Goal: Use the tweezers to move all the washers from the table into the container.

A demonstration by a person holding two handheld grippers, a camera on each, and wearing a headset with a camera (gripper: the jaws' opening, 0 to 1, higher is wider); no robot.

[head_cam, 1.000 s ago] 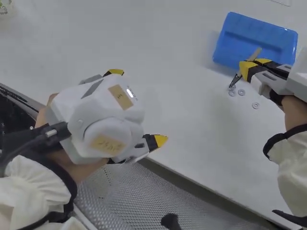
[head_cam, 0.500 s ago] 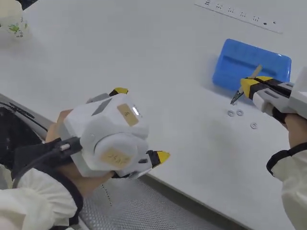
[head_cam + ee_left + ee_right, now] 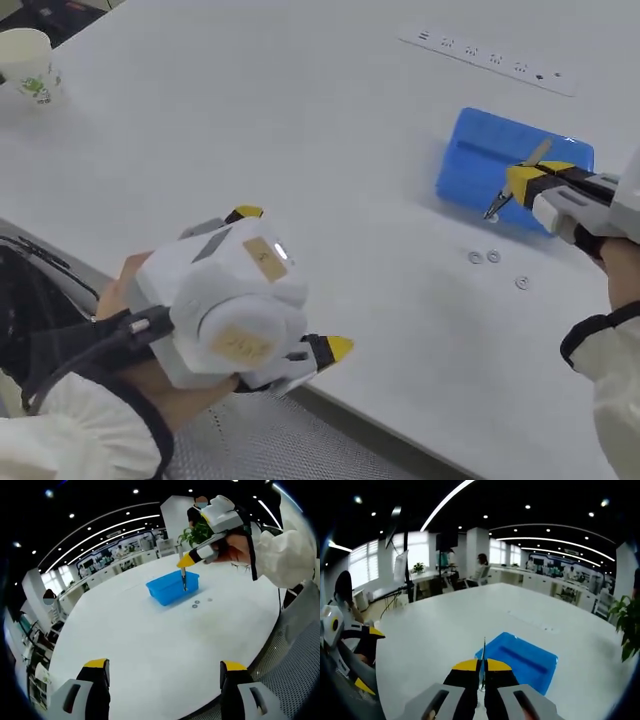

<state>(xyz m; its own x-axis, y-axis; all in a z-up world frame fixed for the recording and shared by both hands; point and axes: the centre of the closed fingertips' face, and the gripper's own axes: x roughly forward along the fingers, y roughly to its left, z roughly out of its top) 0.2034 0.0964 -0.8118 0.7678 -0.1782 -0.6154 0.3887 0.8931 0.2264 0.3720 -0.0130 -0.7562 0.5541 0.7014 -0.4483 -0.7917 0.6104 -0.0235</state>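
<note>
Count on the counter [image 3: 300,130]:
- one blue container [image 3: 500,150]
- three washers
- one paper cup [image 3: 28,65]
- one power strip [image 3: 490,58]
- one pair of tweezers [image 3: 496,205]

Two grippers are in use.

**Washers.** All three lie flat on the counter, just on the near side of the container and outside it. The first washer [image 3: 475,257] and the second washer [image 3: 493,257] sit side by side. The third washer [image 3: 522,283] lies a little apart, closer to the near edge.

**Right gripper** [image 3: 525,182]. The jaws are clenched on the tweezers, which slant down from them. The tweezer tips hang at the container's near wall, above the washers. Whether the tips carry a washer is too small to tell. In the right gripper view the yellow jaw tips meet around the thin blade, with the container [image 3: 520,660] just beyond.

**Left gripper** [image 3: 290,280]. It is released, jaws spread wide, holding and touching nothing. It hovers over the counter's near edge, well apart from the container. Its own view shows the container [image 3: 170,586] and the tweezers [image 3: 183,577] far ahead.

**Other items.** The cup stands near the far left corner. The power strip lies along the far edge.
</note>
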